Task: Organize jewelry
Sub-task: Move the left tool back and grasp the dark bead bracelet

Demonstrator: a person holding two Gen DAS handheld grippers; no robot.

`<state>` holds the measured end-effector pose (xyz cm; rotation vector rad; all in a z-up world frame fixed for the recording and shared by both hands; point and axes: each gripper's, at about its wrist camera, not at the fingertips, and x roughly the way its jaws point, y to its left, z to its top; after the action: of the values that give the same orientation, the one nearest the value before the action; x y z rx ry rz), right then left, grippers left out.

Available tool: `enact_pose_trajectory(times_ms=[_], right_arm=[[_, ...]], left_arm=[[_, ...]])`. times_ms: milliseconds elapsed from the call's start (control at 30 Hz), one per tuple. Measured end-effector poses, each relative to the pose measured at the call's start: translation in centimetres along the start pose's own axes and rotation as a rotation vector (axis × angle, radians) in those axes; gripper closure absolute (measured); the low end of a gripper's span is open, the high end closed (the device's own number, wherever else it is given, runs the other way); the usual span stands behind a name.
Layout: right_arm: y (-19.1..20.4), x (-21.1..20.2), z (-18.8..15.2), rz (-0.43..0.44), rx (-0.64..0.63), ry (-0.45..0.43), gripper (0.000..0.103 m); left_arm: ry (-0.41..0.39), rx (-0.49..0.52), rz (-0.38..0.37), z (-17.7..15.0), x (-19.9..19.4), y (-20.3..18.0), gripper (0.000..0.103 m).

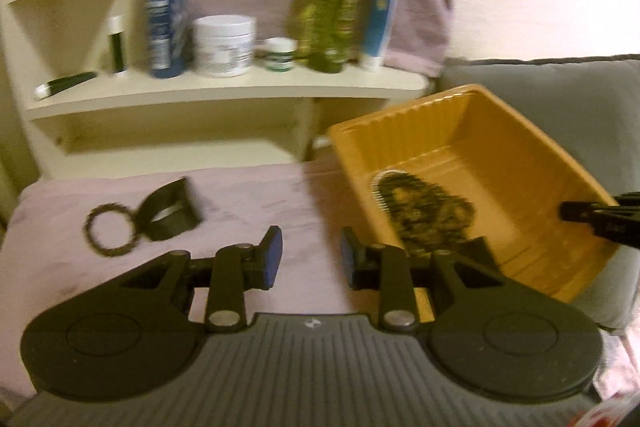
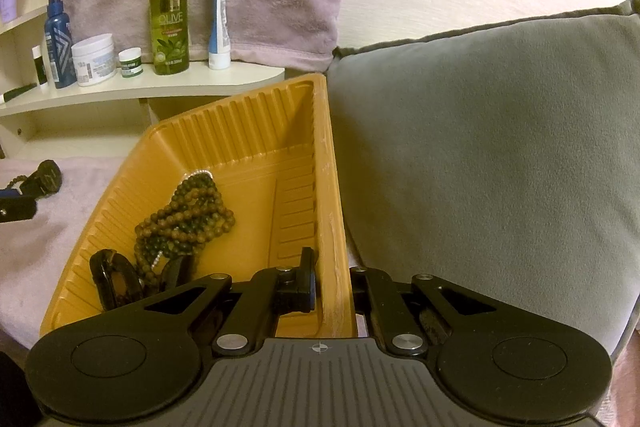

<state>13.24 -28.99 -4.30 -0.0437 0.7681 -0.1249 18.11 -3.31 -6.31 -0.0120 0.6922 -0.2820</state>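
Landmark: the tray (image 2: 224, 131), ochre, ribbed, tipped up against the cushion (image 2: 500, 147).

Item 1. Right gripper (image 2: 330, 291): I have it clamped on the tray's right wall, one pad inside, the other outside. It holds the tray tilted.

Item 2. Left gripper (image 1: 310, 259): jaws partly apart, nothing between the pads. It sits left of the tray, over the pink cloth (image 1: 248, 199). The view is smeared.

Item 3. Beads (image 2: 188, 215): brown and green strands heaped in the tray, with a dark band (image 2: 114, 279) at the near end. Stowed, I judge.

Item 4. Bracelet (image 1: 108, 231): a small beaded ring flat on the cloth, well left of the tray.

Item 5. Strap (image 1: 172, 211): a dark looped piece, possibly a watch, touching the bracelet on the tray side; its long axis seems to slant up toward the tray.

Item 6. Shelf (image 1: 240, 87): behind the tray, with bottles and jars. Not task stock.

Relation that matters: both loose pieces lie left of and ahead of my left gripper, the strap nearer. The left is the free one and the closer; the right is committed. I judge the next pick is the strap, taken across its narrow width, with the jaws perhaps wider.
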Motion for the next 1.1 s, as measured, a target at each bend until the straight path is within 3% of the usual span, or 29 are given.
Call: enact_pose_trajectory(times_ms=[400,633,933,1100], right_arm=[[-0.1,0.1,-0.1,-0.005,-0.009,0.005,0.097],[-0.1,0.2,-0.2,-0.006,-0.015,0.007,0.097],[0.1,0.4,-0.2,-0.016,-0.023,0.021,0.097],[0.0,0.6,-0.3,-0.017,-0.019,0.028,0.097]], left_arm=[[0.013,-0.044,0.158,-1.3,0.2,5.6,0.074],[0.005,0.016,0.253,-1.5,1.3,8.8,0.072],[0.064,0.218,0.237,-1.2,4.7,9.8,0.076],[0.093,0.27,0.226,-1.1,6.2,10.2,0.081]])
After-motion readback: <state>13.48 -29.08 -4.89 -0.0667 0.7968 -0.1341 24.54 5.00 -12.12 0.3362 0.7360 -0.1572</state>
